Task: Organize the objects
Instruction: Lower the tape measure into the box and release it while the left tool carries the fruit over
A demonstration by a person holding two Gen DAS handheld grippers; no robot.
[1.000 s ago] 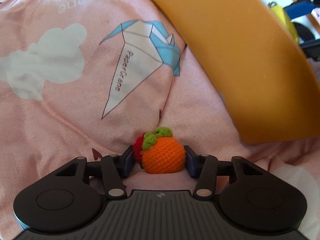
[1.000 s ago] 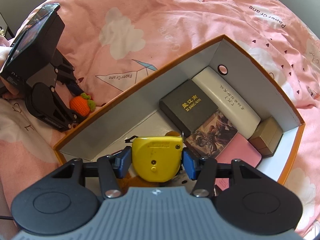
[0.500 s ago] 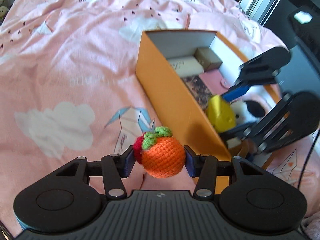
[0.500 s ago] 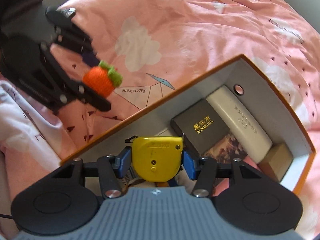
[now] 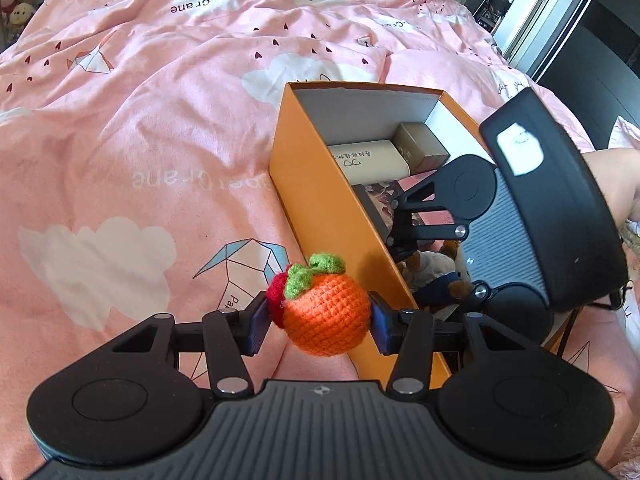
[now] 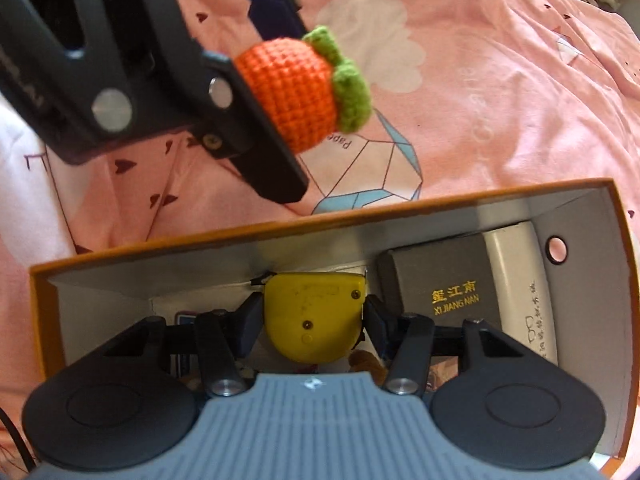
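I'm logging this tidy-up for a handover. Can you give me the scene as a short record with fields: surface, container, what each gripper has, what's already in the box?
surface: pink bedspread
container: orange box, open, on the bedspread
left gripper: shut on crochet orange, held above the bedspread beside the box
right gripper: shut on yellow tape measure, inside the box
in box: black case, white case, brown box, plush toy

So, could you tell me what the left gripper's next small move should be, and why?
Probably carry the crochet orange sideways over the box wall: the left gripper holds it above the bedding, just outside, while the right gripper lowers the yellow tape measure inside.
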